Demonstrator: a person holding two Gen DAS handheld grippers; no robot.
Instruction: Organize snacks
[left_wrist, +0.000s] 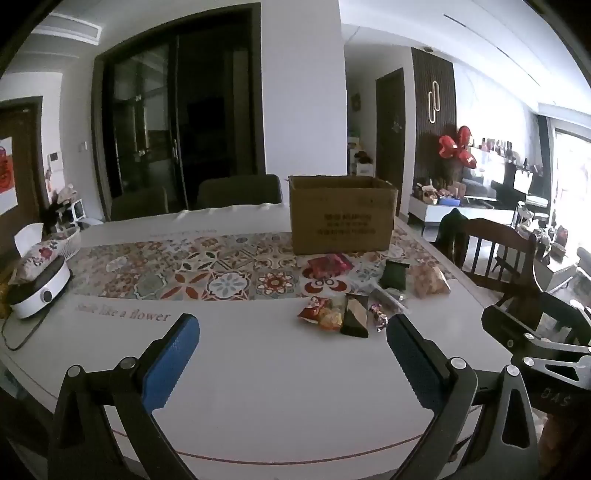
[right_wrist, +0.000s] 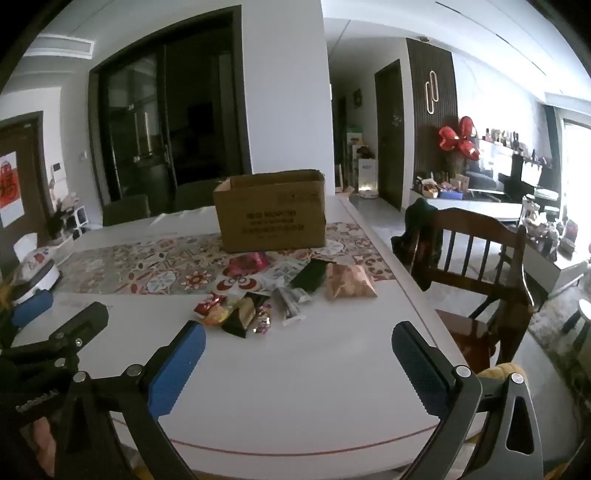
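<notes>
An open cardboard box (left_wrist: 341, 216) (right_wrist: 271, 210) stands on the patterned runner at the far side of the white table (left_wrist: 258, 369). In front of it lie several snack packs: a pink-red bag (left_wrist: 328, 266) (right_wrist: 247, 264), a dark green bag (left_wrist: 394, 275) (right_wrist: 310, 275), a tan bag (left_wrist: 430, 280) (right_wrist: 347, 282), a black-and-gold pack (left_wrist: 355, 315) (right_wrist: 242, 315) and a red-orange pack (left_wrist: 319, 312) (right_wrist: 212, 308). My left gripper (left_wrist: 291, 325) is open and empty above the near table. My right gripper (right_wrist: 299, 334) is open and empty, to the right of the left one.
A white electric cooker (left_wrist: 37, 286) and a floral cushion (left_wrist: 35, 256) sit at the table's left end. A wooden chair (right_wrist: 476, 266) stands at the right edge. Two dark chairs (left_wrist: 240, 190) are behind the table.
</notes>
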